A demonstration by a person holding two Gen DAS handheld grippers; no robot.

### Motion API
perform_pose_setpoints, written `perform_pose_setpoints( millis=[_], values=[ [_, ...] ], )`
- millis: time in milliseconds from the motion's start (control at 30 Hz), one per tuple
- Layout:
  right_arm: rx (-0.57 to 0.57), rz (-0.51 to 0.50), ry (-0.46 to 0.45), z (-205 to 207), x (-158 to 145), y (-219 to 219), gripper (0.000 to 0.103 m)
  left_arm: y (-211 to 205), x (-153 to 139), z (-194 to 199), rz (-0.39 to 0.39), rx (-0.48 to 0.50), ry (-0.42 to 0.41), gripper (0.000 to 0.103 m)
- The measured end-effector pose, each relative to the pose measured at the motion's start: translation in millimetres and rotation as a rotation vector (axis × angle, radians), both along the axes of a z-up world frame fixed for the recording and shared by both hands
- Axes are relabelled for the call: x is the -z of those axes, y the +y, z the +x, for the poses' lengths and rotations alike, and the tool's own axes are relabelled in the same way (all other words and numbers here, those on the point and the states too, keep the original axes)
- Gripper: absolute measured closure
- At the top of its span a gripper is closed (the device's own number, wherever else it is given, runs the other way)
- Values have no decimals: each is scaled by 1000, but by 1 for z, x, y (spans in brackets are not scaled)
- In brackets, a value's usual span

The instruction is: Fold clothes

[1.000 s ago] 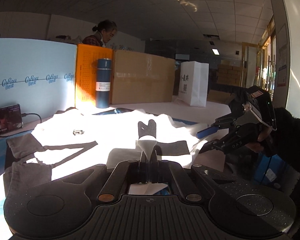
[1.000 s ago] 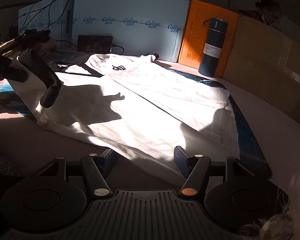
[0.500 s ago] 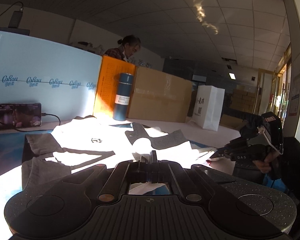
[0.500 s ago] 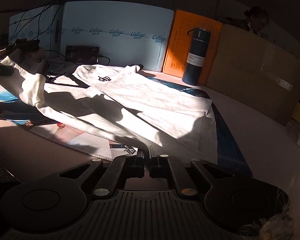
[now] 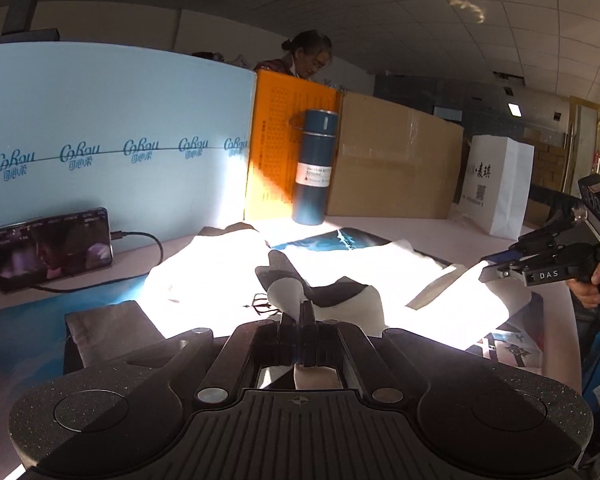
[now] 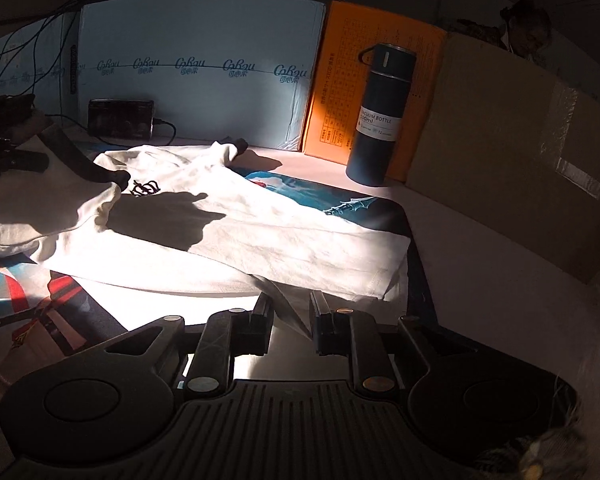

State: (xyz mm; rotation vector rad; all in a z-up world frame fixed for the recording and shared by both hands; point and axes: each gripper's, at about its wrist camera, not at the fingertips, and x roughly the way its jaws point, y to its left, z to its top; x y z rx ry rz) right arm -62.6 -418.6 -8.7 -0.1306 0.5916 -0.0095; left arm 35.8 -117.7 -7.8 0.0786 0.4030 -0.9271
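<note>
A white garment with a small dark logo lies in bright sun on a printed mat. My left gripper is shut on a white fold of it beside a dark trim piece, and holds that part above the rest of the garment. My right gripper has its jaws opening; a thin fold of the hem hangs between the fingers with a gap on the left side. In the left wrist view the right gripper sits at the garment's raised right corner, in a person's hand.
A blue vacuum bottle stands at the back against an orange box and a cardboard box. A light blue board lines the back, with a phone on a cable. A white paper bag stands right. A person is behind the boxes.
The right gripper went from open to shut on the hem, then parted again. Both grippers moved toward the back of the table, drawing the garment's near edge over it.
</note>
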Motion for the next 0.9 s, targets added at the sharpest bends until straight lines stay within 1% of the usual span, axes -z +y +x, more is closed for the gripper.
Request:
perform_pose_setpoints(
  millis=[33,67,100,133,167,200,233,267,333,367,400,433,467,500,533,600,667,700,800,867,900],
  values=[
    [30,13,4,3,2,-5,73,-3,2,8,10,-3,20,102],
    [62,26,3,4,5,-11,68,-4,3,14,8,-6,35,102],
    [92,37,-2,4,6,-16,65,-5,4,21,10,-14,47,99],
    [134,52,-11,2,8,-22,63,-5,5,26,22,-32,54,92],
    [182,73,-23,-1,9,-29,58,-6,5,31,33,-50,62,89],
    [230,95,-37,-4,9,-36,54,-5,6,35,39,-71,66,81],
    [280,121,-56,-9,9,-43,50,-2,5,39,31,-103,66,73],
    [332,150,-76,-15,9,-50,48,4,3,42,15,-137,75,70],
    [457,211,-140,-35,6,-58,44,20,-3,42,-25,-170,103,67],
    [520,242,-176,-46,5,-62,37,30,-6,40,-45,-176,109,66],
    [578,286,-204,-59,4,-64,31,42,-11,33,-62,-171,93,60],
    [636,352,-228,-74,3,-65,28,53,-14,22,-65,-153,55,47],
    [664,415,-239,-86,3,-65,27,62,-15,7,-54,-125,4,39],
    [685,477,-246,-98,4,-64,27,71,-15,-7,-38,-93,-48,28],
    [689,537,-245,-107,5,-61,27,77,-15,-22,-1,-51,-97,26],
    [685,648,-221,-119,10,-56,25,84,-10,-47,91,44,-164,26],
    [681,727,-177,-118,15,-52,25,82,-4,-70,199,144,-211,26],
    [672,758,-163,-116,17,-50,25,80,0,-77,249,177,-225,26],
    [636,816,-125,-99,23,-44,25,74,10,-88,377,213,-281,26],
    [638,805,-109,-89,24,-37,25,74,17,-87,449,205,-320,28],
    [641,790,-107,-84,24,-33,25,75,19,-86,476,202,-336,32]
  ],
)
